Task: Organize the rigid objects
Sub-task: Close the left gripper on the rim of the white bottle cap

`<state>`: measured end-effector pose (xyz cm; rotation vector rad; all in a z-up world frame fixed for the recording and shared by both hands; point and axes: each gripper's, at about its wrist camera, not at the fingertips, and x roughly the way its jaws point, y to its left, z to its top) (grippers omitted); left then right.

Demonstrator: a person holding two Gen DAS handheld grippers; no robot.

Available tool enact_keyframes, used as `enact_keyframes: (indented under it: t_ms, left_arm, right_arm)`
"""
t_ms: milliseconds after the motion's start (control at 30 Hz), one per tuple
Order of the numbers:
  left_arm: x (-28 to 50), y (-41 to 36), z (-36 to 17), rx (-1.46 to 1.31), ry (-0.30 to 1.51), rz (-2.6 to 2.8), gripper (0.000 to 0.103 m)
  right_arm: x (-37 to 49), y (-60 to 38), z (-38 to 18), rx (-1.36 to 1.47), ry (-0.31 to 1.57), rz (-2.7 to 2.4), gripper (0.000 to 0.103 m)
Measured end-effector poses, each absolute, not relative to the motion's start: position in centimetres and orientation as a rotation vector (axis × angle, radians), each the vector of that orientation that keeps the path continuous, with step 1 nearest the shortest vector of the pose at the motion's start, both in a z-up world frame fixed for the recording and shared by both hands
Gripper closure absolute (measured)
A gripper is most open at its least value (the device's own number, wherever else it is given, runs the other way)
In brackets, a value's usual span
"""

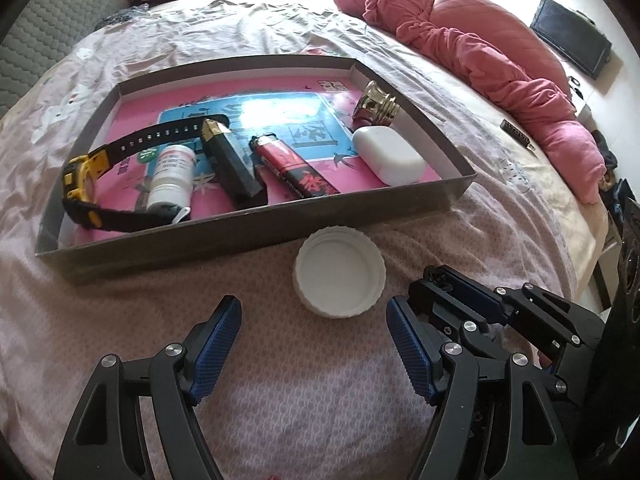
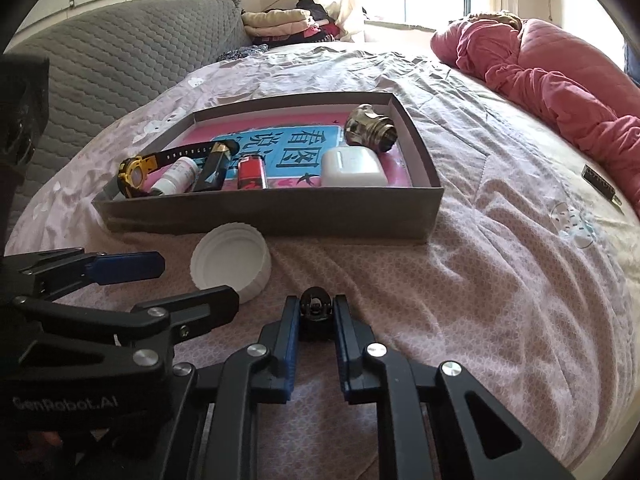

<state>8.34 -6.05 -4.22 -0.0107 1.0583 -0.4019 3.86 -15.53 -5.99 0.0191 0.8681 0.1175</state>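
- Left wrist view: jaws of the left gripper stand wide apart and empty, pointing down at the bedspread. The white lid lies open side up just ahead of the fingertips, outside the tray and just beside its near wall. The spread suits the lid's width, so the lid is probably the next pickup.
- Left wrist view: the tray already holds the watch, pill bottle, black bar, lighter, white case and metal fitting, laid side by side, which suggests sorting is well along.
- Right wrist view: the right gripper is clamped on a small dark object, pinched at the fingertips above the bedspread. The tip grip keeps the part clear for release over the tray wall; its identity cannot be told.
- Right wrist view: the lid sits between the left gripper's fingers and the tray.
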Motion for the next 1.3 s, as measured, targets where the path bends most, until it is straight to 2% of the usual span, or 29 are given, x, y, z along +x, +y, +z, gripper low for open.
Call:
enact_keyframes:
  t_ms: [1100, 1300]
  left_arm:
    - [11.3, -8.2, -5.7, 0.049, 1.108, -0.374, 0.027]
    - [11.0, -8.2, -5.5, 0.062, 1.096, -0.36, 0.037]
  right_arm:
    - [4.5, -16.2, -6.3, 0.003, 0.873, 0.106, 0.087]
    - [4.6, -16.1, -6.4, -0.003, 0.874, 0.106, 0.086]
